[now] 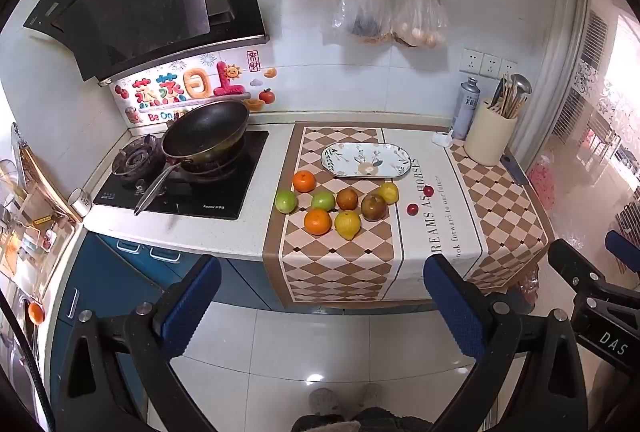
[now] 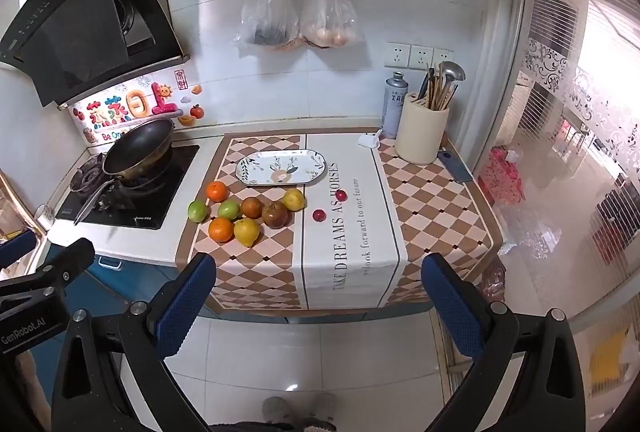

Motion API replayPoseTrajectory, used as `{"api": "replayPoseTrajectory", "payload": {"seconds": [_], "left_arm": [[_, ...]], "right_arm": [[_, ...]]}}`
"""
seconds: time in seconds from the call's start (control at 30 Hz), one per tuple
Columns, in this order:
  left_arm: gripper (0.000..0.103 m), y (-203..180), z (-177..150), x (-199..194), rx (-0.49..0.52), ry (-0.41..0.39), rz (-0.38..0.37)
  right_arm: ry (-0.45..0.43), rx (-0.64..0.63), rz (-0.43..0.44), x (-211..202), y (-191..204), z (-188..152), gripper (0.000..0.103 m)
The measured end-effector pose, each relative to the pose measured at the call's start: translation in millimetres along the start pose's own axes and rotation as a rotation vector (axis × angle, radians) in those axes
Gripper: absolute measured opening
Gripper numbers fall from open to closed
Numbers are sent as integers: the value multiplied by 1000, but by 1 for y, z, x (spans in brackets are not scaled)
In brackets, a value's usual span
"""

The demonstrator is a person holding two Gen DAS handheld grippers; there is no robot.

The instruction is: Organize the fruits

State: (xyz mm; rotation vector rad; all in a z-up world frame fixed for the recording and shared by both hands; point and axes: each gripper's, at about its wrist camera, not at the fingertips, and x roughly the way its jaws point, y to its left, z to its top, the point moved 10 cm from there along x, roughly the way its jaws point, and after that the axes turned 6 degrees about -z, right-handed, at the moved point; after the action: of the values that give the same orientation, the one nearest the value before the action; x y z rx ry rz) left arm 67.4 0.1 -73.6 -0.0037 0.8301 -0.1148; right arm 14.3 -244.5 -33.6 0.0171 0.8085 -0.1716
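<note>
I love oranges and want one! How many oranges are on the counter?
2. One orange sits at the back left of the fruit pile, near the plate. The other orange is at the front, beside a lemon. None looks hidden.

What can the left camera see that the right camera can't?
Only the left wrist view shows an orange low at the left edge, beside the cabinets, and the right tongs poking in from the right.

Only the right wrist view shows the left tongs poking in from the left, and the whole word TAKE on the cloth.

Both show the empty flowery plate, the fruit cluster in front of it, two small red fruits, the black pan on the stove, and open tongs with blue pads.
</note>
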Motion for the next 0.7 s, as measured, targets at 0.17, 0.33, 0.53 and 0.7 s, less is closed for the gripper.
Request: {"api": "replayPoseTrajectory", "payload": {"seconds": [0.17, 0.33, 0.53, 0.7], "left_arm": [[103, 0, 0, 1, 0, 0, 1], [103, -1, 1, 2, 1, -1, 2], [103, -1, 1, 1, -3, -4, -3], [103, 0, -1, -4, -3, 0, -10]], "right_arm": [[6, 1, 5, 0, -1, -2, 103], [10, 0, 7, -1, 1, -1, 103], [10, -2, 5, -1, 1, -2, 103], [8, -3, 5, -1, 2, -2, 103]]}}
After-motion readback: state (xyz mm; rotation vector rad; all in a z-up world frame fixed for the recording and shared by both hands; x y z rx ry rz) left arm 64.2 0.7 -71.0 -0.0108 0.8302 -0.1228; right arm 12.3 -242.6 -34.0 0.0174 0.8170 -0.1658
